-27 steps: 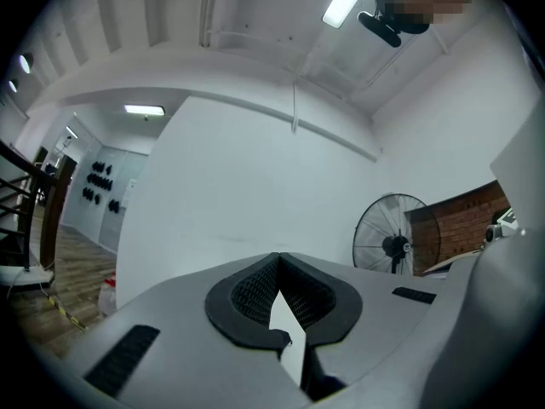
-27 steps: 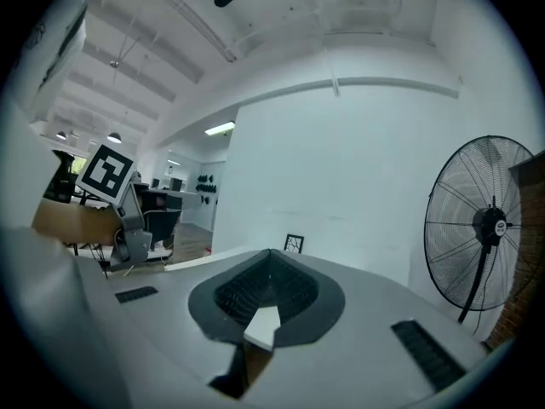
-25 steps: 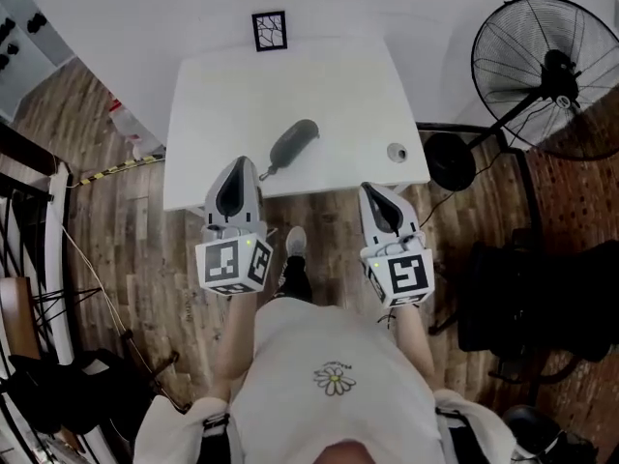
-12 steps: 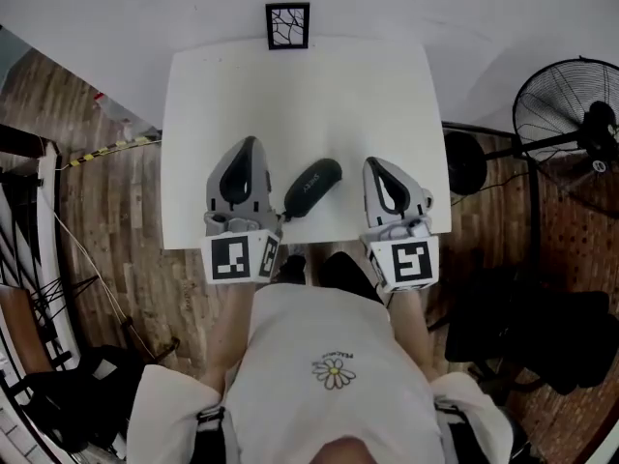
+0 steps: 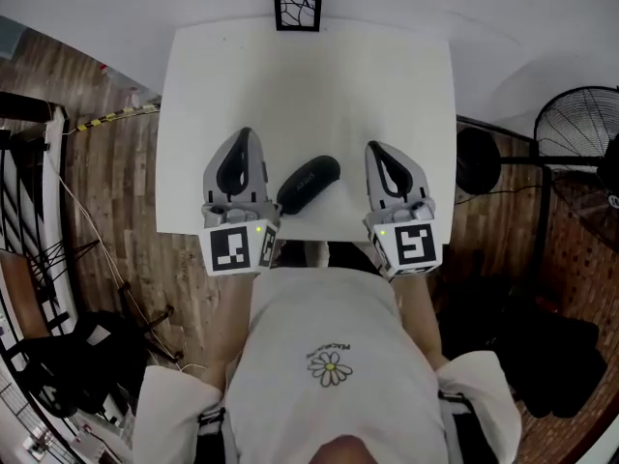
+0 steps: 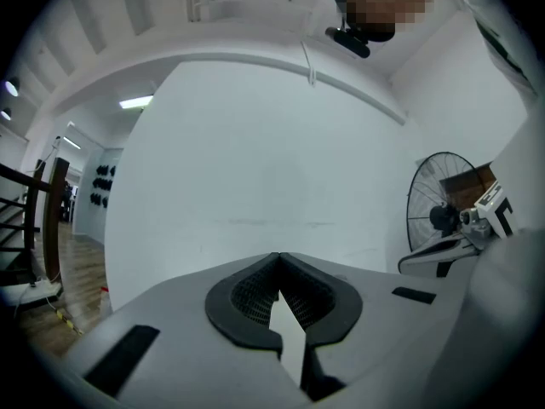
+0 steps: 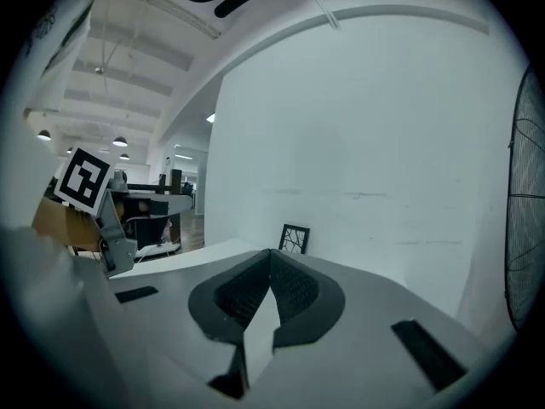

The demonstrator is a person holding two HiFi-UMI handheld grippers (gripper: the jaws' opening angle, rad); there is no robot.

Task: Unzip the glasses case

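Observation:
A dark oval glasses case [image 5: 309,184] lies slantwise near the front edge of the white table [image 5: 309,85] in the head view. My left gripper [image 5: 243,138] hovers over the table just left of the case, shut and holding nothing. My right gripper [image 5: 375,150] hangs to the right of the case, also shut and empty. In the left gripper view the left gripper [image 6: 278,257] has its tips together against the white wall. The right gripper [image 7: 271,254] looks the same in the right gripper view. Neither gripper view shows the case.
A black-framed marker card [image 5: 298,7] stands at the table's far edge and shows as the card [image 7: 294,239] in the right gripper view. A standing fan [image 5: 580,133] is at the right, with a dark chair [image 5: 542,356] below it. Wooden floor surrounds the table.
Both grippers have moved forward from the table's near edge to over the table, flanking the case. The view has shifted, so the table and case sit more centred.

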